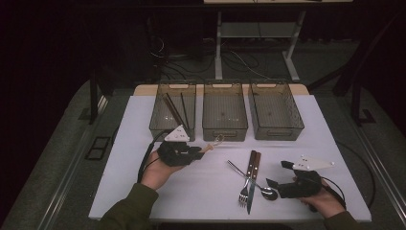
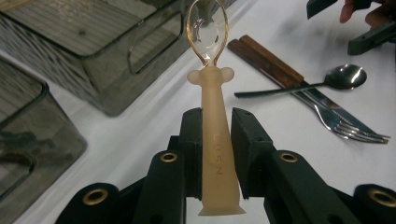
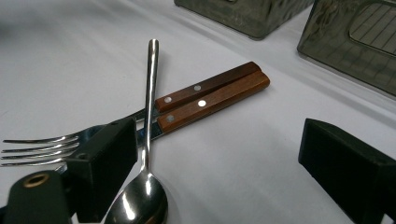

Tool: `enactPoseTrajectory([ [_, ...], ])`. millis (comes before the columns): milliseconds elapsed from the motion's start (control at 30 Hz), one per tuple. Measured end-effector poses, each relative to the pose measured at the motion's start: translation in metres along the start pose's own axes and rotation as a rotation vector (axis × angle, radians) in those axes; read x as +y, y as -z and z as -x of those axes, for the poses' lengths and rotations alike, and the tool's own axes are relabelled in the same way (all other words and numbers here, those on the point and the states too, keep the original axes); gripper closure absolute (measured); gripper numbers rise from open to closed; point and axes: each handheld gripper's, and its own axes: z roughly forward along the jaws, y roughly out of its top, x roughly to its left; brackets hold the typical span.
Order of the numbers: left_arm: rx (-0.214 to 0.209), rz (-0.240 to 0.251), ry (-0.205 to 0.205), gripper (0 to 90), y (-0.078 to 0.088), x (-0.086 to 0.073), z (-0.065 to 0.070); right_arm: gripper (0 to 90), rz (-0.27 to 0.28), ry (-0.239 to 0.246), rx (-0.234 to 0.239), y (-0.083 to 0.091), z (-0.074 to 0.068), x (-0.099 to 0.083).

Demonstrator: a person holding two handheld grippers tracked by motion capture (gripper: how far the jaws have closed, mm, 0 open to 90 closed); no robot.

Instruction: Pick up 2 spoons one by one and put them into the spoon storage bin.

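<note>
Beige spoon [image 2: 215,154] in left tool [image 2: 216,126]

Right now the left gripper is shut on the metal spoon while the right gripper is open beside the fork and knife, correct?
Not quite: the left gripper is shut on a pale plastic-handled spoon, as the left gripper view shows. The metal spoon lies on the table. The right gripper is open beside the fork and knife.
</note>
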Motion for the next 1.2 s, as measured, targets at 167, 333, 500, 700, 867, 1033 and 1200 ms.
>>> enactPoseTrajectory([
  [167, -0.005, 0.003, -0.014, 74.6, -0.006, 0.008, -0.001, 11.4, 0.005, 0.006, -0.009, -0.004, 0.001, -0.001],
  [333, -0.009, -0.008, -0.023, 74.6, -0.013, 0.014, -0.005, 11.4, 0.018, 0.008, 0.0, -0.008, -0.003, 0.001],
  [500, -0.003, -0.002, -0.025, 74.6, -0.018, 0.022, -0.009, 11.4, 0.022, 0.006, 0.01, -0.01, -0.003, 0.001],
  [700, 0.003, 0.016, -0.026, 74.6, -0.023, 0.036, -0.016, 11.4, 0.023, 0.001, 0.009, -0.009, -0.004, 0.001],
  [867, 0.013, 0.02, -0.025, 74.6, -0.029, 0.049, -0.021, 11.4, 0.017, 0.006, 0.011, -0.009, -0.005, 0.001],
  [1033, 0.03, 0.026, -0.037, 74.6, -0.033, 0.062, -0.028, 11.4, 0.018, 0.001, 0.008, -0.009, -0.004, 0.001],
  [1200, 0.053, 0.034, -0.034, 74.6, -0.039, 0.073, -0.035, 11.4, 0.017, -0.001, 0.007, -0.009, -0.004, 0.001],
])
